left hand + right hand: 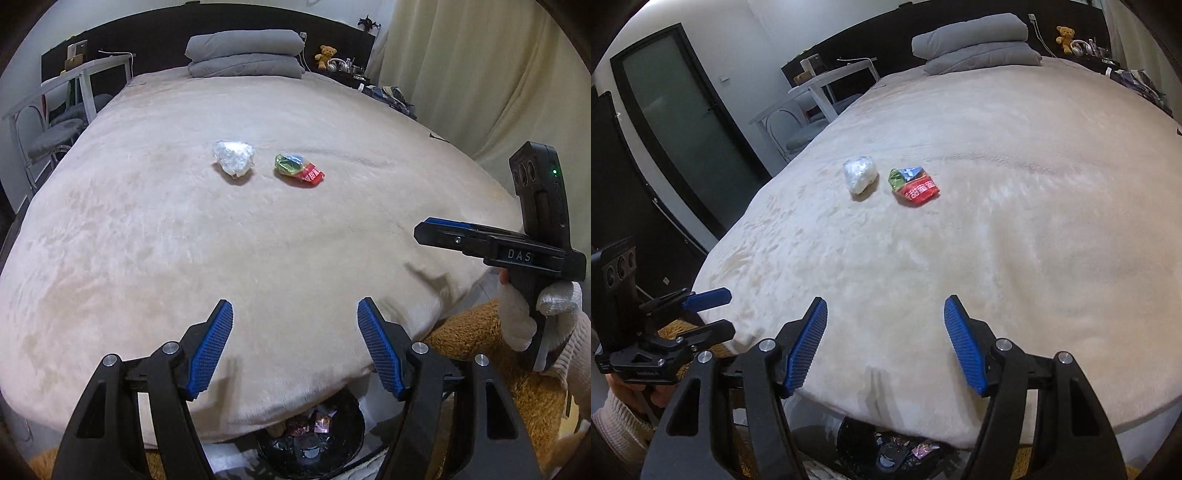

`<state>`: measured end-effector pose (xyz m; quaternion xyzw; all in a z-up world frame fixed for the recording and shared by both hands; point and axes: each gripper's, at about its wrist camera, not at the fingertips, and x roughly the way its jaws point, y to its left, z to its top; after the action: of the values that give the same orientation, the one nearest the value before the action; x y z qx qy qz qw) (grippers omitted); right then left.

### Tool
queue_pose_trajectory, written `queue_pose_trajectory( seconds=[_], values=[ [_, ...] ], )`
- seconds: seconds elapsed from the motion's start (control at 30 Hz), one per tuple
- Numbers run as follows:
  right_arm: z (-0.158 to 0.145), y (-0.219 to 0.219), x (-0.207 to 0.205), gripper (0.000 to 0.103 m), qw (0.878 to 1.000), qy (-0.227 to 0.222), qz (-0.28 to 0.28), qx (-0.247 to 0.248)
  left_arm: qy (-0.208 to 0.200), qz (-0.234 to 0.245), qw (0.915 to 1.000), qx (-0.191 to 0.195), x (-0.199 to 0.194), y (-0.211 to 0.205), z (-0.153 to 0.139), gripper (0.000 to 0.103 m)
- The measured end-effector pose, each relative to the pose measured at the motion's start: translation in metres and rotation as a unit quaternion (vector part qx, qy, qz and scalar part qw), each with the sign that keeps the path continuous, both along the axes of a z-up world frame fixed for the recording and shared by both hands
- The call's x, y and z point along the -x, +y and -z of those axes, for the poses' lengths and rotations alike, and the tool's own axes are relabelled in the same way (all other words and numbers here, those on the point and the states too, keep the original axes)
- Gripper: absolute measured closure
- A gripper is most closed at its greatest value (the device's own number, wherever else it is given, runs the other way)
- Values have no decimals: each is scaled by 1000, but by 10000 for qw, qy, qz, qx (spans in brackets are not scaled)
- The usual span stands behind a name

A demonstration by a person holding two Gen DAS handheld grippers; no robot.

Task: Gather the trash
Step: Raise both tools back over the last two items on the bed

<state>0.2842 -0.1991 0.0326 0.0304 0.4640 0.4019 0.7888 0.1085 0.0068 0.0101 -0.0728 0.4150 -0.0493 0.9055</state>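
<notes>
Two trash items lie on my bed (147, 229): a white wad (234, 157) and, at its 3 o'clock, a red-green wrapper (298, 170), long axis running 10-to-4, red end nearer. My left gripper (295, 350) and right gripper (884, 345) are released, grasping nothing.

Both wrist cameras at foot of bed (295, 229), angled down, sharing its top

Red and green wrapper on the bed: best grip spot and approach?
Grip the crumpled wrapper across its raised green end, where the bunched folds stand off the blanket; the red end lies flatter. Come from above and the near side with the right gripper, which is open and empty, keeping clear of the white wad lying just to its left, apart from it.
</notes>
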Motion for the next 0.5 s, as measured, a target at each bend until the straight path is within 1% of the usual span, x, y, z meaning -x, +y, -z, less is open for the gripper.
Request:
queue_pose_trajectory(
  seconds=[0.07,0.17,0.23,0.37,0.5],
  values=[
    [1,6,-11,36,9999,-79,11,112,-21,-12,10000,-28,-9,5,0,34],
    [2,20,-25,30,9994,-216,-145,225,-53,14,10000,-75,-23,11,-1,34],
    [4,31,-33,30,9985,-347,-215,358,-104,47,9998,-133,-33,14,-3,34],
    [13,51,-51,30,9976,-401,-225,512,-224,72,9995,-199,-52,22,-8,34],
    [17,72,-68,30,9966,-523,-293,558,-227,70,9997,-72,-71,37,-9,34]
  ],
)
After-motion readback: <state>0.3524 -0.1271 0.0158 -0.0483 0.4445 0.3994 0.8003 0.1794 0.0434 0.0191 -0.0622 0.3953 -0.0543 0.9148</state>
